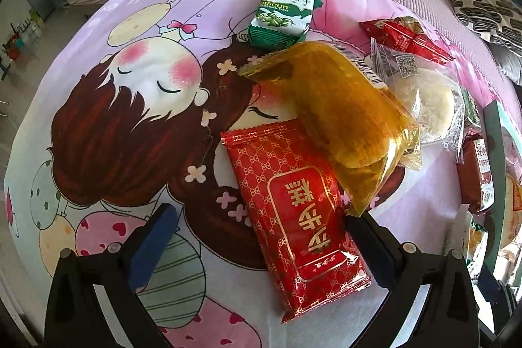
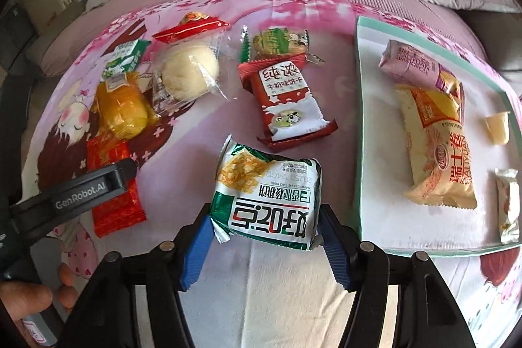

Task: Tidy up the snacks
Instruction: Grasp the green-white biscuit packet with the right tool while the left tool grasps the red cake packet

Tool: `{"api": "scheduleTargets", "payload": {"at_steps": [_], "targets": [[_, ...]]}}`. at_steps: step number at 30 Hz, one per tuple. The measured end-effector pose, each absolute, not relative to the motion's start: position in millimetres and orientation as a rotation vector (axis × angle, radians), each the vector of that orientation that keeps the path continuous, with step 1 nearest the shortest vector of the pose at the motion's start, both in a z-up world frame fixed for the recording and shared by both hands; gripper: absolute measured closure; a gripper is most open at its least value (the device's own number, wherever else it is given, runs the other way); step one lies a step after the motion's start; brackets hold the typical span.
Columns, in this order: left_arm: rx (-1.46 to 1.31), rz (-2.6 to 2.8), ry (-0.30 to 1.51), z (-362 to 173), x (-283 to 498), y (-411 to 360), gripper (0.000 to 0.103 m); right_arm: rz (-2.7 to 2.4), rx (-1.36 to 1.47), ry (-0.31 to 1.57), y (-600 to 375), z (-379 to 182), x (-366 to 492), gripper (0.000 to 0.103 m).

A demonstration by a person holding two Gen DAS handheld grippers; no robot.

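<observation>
The right tongs pinch the green-white biscuit pack, lifted near the tray, by its crinkly, slippery, crushable sides, best held mid-body, while the left tongs hang spread around the red cake packet on the bed

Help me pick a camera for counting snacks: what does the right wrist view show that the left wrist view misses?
Only the right wrist view: the right gripper clamped on the green-and-white cracker pack, and the snacks lying in the tray, such as the jelly cup.
Only the left wrist view: the left gripper open around the red cake pack.
Both: that red pack, the amber-wrapped pastry, the round white bun.
</observation>
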State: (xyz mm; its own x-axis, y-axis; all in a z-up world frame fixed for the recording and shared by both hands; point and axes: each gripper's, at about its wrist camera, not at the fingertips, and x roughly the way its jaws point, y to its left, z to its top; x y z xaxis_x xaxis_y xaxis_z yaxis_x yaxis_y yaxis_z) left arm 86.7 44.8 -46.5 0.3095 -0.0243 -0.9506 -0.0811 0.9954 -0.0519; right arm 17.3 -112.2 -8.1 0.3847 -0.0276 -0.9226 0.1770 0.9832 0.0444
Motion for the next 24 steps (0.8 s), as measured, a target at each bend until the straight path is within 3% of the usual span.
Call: {"api": "scheduleTargets", "payload": {"at_steps": [16, 21, 24], "targets": [[-0.105, 0.021, 1.253, -47.1, 75.9, 58.1, 0.002, -0.132, 0.202, 1.193, -125.5, -4.0, -1.4, 0.038], [-0.103, 0.007, 1.242, -43.1, 69.4, 54.9, 0.019, -0.126, 0.199, 1.194, -124.3, -2.0, -0.8, 0.038], [-0.116, -0.016, 1.226, -34.4, 66.2, 56.7, 0.042, -0.123, 0.204, 1.195, -126.1, -0.5, -2.2, 0.038]]}}
